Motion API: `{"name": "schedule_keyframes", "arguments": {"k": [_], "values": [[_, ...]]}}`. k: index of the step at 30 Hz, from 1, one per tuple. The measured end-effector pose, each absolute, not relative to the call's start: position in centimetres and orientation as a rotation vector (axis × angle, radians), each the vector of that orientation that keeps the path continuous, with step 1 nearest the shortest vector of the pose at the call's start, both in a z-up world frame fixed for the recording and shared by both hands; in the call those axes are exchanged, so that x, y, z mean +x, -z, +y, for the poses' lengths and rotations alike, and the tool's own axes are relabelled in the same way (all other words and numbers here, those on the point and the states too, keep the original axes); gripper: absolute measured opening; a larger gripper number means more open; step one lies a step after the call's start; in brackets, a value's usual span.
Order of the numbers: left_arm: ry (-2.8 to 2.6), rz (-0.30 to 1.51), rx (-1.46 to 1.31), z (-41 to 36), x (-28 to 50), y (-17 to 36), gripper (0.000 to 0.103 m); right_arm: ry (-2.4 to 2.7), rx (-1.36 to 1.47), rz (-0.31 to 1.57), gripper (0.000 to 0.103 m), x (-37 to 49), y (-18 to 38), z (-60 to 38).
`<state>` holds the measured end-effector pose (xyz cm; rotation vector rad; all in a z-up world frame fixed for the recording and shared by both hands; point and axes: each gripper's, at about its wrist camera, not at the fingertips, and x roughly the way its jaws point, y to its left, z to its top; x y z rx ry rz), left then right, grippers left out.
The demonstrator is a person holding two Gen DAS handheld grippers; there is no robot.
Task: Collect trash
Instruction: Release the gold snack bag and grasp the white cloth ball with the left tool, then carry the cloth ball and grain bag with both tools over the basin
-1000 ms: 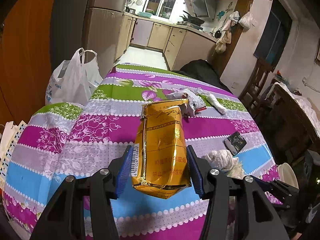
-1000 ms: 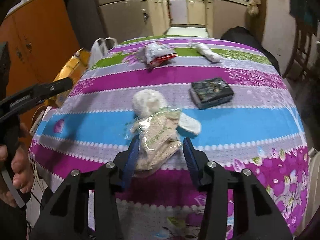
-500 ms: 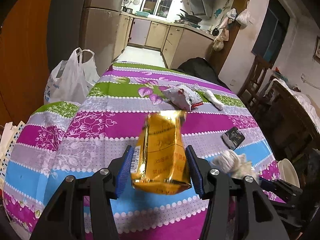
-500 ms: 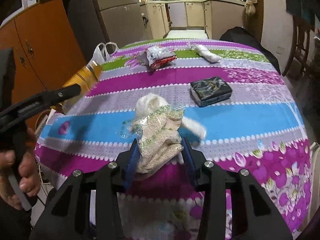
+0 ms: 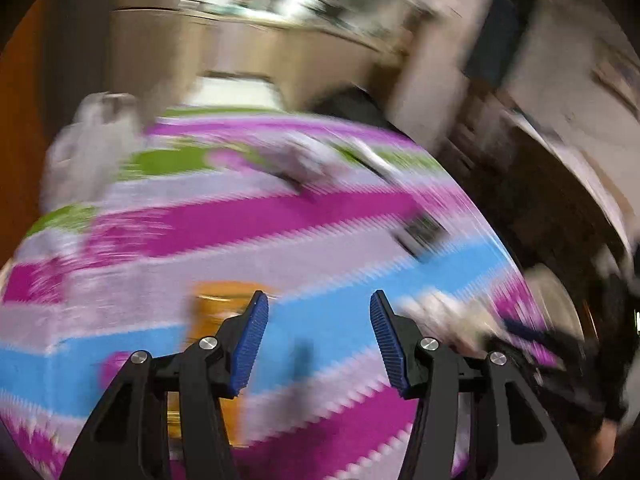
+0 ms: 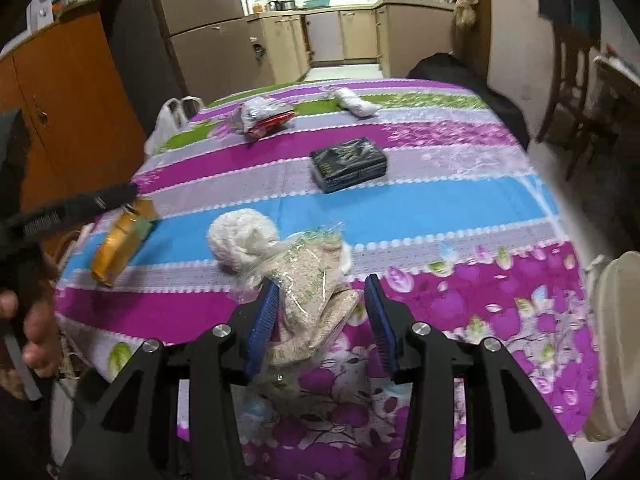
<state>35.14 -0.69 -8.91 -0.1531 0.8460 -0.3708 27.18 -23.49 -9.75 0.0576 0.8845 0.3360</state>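
My left tongs [image 5: 314, 338] stand open, empty; the gold packet [image 6: 120, 240] lies, I think, beside their left finger. My right tongs [image 6: 320, 316] are opening around one clear grain bag [image 6: 316, 292]. Ahead: one white wad [image 6: 242, 238], one black box [image 6: 348, 164], two wrappers uncollected.

No print is legible on any wrapper, packet or box here.

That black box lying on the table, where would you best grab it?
Come straight down from above and pinch the black box across its shorter width, on its two long sides. It lies flat on the tablecloth, and those sides are straight and parallel.
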Motion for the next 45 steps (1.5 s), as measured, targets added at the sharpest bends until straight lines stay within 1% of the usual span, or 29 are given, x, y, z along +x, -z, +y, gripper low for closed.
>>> {"name": "schedule_keyframes", "arguments": {"k": [2, 4, 8, 9, 10, 15, 18, 19, 20, 22, 23, 27, 34, 40, 45], "values": [[0.457, 0.867, -0.127, -2.5, 35.3, 9.5, 0.054, -0.340, 0.038, 0.879, 0.051, 27.3, 9.9, -23.1], [0.525, 0.903, -0.135, -3.9, 35.9, 10.3, 0.058, -0.353, 0.029, 0.878, 0.051, 27.7, 10.2, -22.7], [0.594, 0.924, -0.150, -5.5, 37.0, 11.4, 0.060, -0.409, 0.095, 0.900, 0.051, 28.6, 11.0, -23.0], [0.608, 0.928, -0.147, -5.9, 37.2, 11.7, 0.060, -0.406, 0.102, 0.898, 0.044, 28.6, 11.0, -23.3], [0.627, 0.934, -0.154, -6.1, 37.5, 12.0, 0.060, -0.395, 0.103, 0.895, 0.042, 28.5, 10.8, -23.5], [0.626, 0.941, -0.157, -7.4, 38.4, 12.6, 0.060, -0.330, 0.078, 0.876, 0.041, 27.3, 9.6, -25.8], [0.602, 0.929, -0.140, -8.2, 38.5, 12.9, 0.060, -0.285, 0.041, 0.900, 0.041, 27.4, 10.3, -26.6], [0.588, 0.920, -0.133, -8.4, 38.4, 12.9, 0.052, -0.286, 0.047, 0.903, 0.041, 27.5, 10.6, -26.8], [0.583, 0.917, -0.133, -8.6, 38.4, 12.9, 0.042, -0.288, 0.052, 0.900, 0.041, 27.6, 10.7, -26.9], [0.527, 0.877, -0.133, -8.7, 37.8, 12.7, 0.035, -0.274, 0.047, 0.885, 0.040, 27.5, 10.5, -27.0], [0.510, 0.863, -0.123, -8.8, 37.5, 12.5, 0.035, -0.271, 0.049, 0.872, 0.040, 27.3, 10.4, -27.1], [0.406, 0.768, -0.066, -8.4, 35.1, 10.3, 0.034, -0.247, 0.039, 0.798, 0.038, 26.5, 8.8, -27.5], [0.308, 0.606, 0.013, -9.9, 31.2, 5.2, 0.034, -0.205, 0.011, 0.645, 0.038, 24.1, 3.7, -28.7], [0.365, 0.545, 0.033, -14.2, 30.1, 2.0, 0.034, -0.131, 0.030, 0.573, 0.038, 22.0, 0.0, -32.8], [0.475, 0.509, 0.041, -19.8, 29.3, -0.1, 0.034, -0.023, 0.042, 0.535, 0.038, 19.9, -2.0, -38.3]]}}
